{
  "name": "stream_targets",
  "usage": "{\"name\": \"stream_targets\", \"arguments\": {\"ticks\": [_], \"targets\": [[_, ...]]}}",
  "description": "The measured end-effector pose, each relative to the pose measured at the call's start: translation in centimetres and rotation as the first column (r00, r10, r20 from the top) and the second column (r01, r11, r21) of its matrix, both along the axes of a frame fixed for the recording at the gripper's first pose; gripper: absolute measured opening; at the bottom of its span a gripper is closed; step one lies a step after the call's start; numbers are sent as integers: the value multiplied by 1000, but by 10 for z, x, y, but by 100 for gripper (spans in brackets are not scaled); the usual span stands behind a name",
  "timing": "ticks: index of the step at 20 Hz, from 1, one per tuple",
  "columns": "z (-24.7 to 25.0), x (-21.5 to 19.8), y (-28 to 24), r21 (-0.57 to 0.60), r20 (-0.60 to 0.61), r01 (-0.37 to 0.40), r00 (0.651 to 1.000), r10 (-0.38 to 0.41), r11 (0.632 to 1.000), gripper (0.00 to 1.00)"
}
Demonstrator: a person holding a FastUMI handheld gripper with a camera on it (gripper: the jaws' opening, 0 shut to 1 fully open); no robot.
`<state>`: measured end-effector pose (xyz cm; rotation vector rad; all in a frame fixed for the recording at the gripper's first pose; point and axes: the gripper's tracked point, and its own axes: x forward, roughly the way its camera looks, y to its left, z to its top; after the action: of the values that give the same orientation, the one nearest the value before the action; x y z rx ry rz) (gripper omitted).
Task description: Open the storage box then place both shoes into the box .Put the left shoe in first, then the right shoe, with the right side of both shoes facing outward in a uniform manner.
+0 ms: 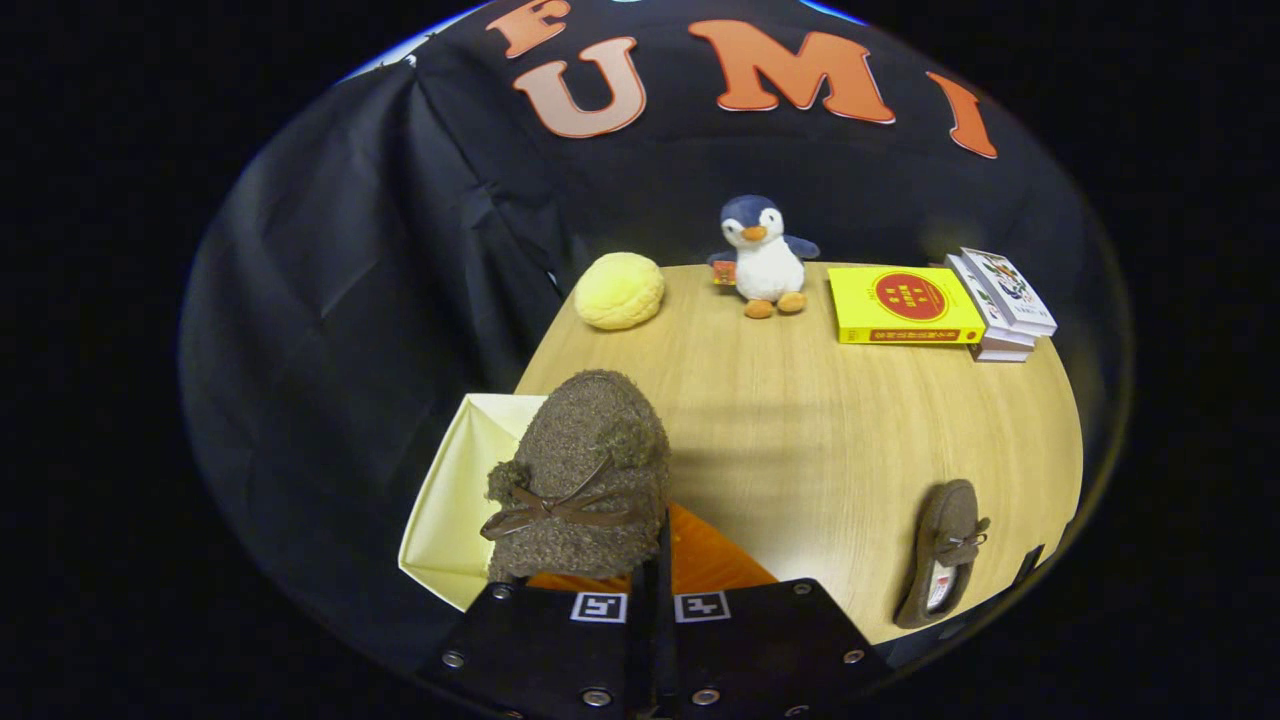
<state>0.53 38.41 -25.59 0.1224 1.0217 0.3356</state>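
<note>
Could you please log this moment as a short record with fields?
gripper: gripper, fingers closed together on the held shoe
held shoe: fuzzy brown shoe, raised over the box
box: open storage box, pale lining showing
other shoe: second shoe, lying on the table
table: wooden table
background: bread-shaped toy, penguin plush, yellow book, book stack

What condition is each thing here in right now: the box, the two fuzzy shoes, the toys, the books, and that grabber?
storage box: open, lid folded back.
held shoe: gripped, raised over the box.
second shoe: lying on the table.
gripper: shut on the shoe.
penguin: upright.
books: stacked, closed.
</note>
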Motion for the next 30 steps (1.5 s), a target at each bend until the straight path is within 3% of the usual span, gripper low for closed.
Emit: {"name": "stream_targets", "arguments": {"ticks": [9, 20, 22, 25, 26, 30], "targets": [[-32, -1, 122, -34, -70, -66, 996, 64, 997, 4], [-122, -19, 171, -179, -216, -62, 976, 22, 982, 7], [-133, -34, 183, -135, -282, -95, 958, 53, 986, 10], [-131, -54, 186, -98, -338, -134, 936, 93, 986, 24], [-125, -57, 188, -59, -340, -150, 933, 121, 987, 24], [-94, -64, 189, 62, -320, -185, 927, 195, 981, 43]]}}
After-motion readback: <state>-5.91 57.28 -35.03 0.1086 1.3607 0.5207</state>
